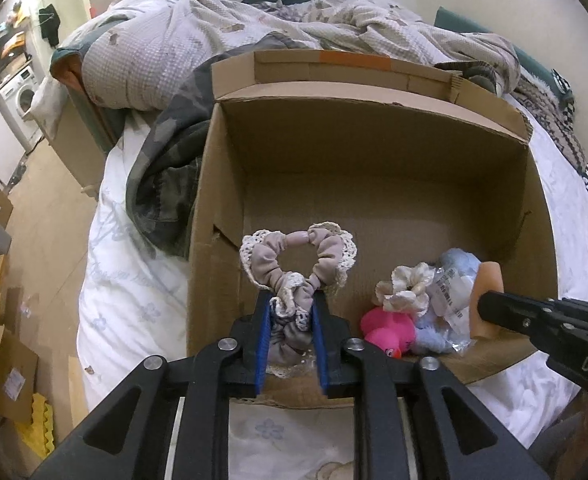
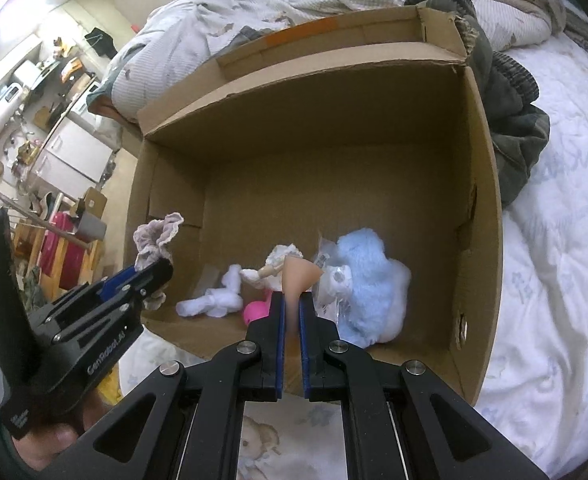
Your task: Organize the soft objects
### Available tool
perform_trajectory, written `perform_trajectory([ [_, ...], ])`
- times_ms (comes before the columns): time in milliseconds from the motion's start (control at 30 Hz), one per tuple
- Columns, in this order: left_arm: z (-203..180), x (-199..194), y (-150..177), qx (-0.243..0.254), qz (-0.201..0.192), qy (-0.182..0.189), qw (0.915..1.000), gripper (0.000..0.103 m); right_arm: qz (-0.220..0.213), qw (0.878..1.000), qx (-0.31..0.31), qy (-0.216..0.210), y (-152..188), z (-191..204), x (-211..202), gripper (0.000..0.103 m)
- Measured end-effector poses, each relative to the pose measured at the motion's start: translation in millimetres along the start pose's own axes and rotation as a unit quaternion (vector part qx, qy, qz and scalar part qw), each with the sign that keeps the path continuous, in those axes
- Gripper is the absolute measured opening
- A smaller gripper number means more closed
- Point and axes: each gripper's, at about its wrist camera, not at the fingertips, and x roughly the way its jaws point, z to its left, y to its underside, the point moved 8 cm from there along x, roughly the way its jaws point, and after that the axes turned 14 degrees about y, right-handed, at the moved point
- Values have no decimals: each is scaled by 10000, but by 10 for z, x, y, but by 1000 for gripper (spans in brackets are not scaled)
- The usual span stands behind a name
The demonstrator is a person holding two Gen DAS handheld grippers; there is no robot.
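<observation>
Both grippers were held over an open cardboard box [image 1: 230, 168] that rested on a bed. Between the blue pads of the left gripper [image 1: 292, 320] a mauve scrunchie [image 1: 290, 264] edged with cream lace was pinched, its loop standing clear above the fingertips near the box's left wall. The right gripper [image 2: 293, 300] was pressed together on a thin peach-coloured soft piece [image 2: 297, 274], whose wider end flared out beyond the tips. On the box floor below, close to the near wall, a pile of soft things was seen: a pink plush toy [image 1: 388, 330], a cream floral scrunchie [image 1: 406, 288], a fluffy light-blue item [image 2: 368, 284] partly wrapped in clear plastic, and a white fabric piece [image 2: 214, 300]. The remaining floor of the box was bare cardboard. Around the box, a white floral bedsheet [image 2: 554, 300] was spread, with a rumpled checked quilt [image 1: 166, 40] and a dark camouflage garment [image 1: 166, 168] heaped just behind and beside it.
</observation>
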Motion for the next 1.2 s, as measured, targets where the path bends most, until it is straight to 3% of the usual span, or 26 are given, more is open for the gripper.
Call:
perform_trajectory([
  [100,13,28,8,-55,85,-69,9999,26,37,10000,28,-3,-16,0,38,8],
  [233,54,5,14,-278,69,-89,9996,58,56,10000,64,-21,-29,27,51,8],
  [333,33,-27,1,-283,25,-17,9996,59,45,10000,77,-31,-15,18,28,9],
  [533,46,-175,-38,-248,-172,-70,9995,59,-2,9995,288,-139,-54,-30,-22,30],
  [567,52,-219,-51,-258,-234,-60,9994,59,-30,9995,291,-149,-62,-28,-42,43],
  [600,63,-262,-59,-268,-297,-56,9992,59,-74,9995,296,-128,-70,-29,-64,67],
  [633,75,-305,-64,-275,-348,-67,9990,59,-188,9992,329,-102,-82,-37,-111,73],
  [733,106,-430,-88,-285,-477,-125,9984,59,-439,9985,332,-52,-117,-41,-254,75],
  [867,156,-568,-103,-372,-522,-239,9977,59,-802,9960,366,173,-152,-67,-460,101],
  [1067,178,-875,-78,-404,-750,-227,9961,59,-1143,9921,507,118,-141,-85,-796,103],
  [1200,162,-1169,-86,-328,-1082,-179,9934,80,-1519,9865,560,240,-117,-114,-1087,103],
])
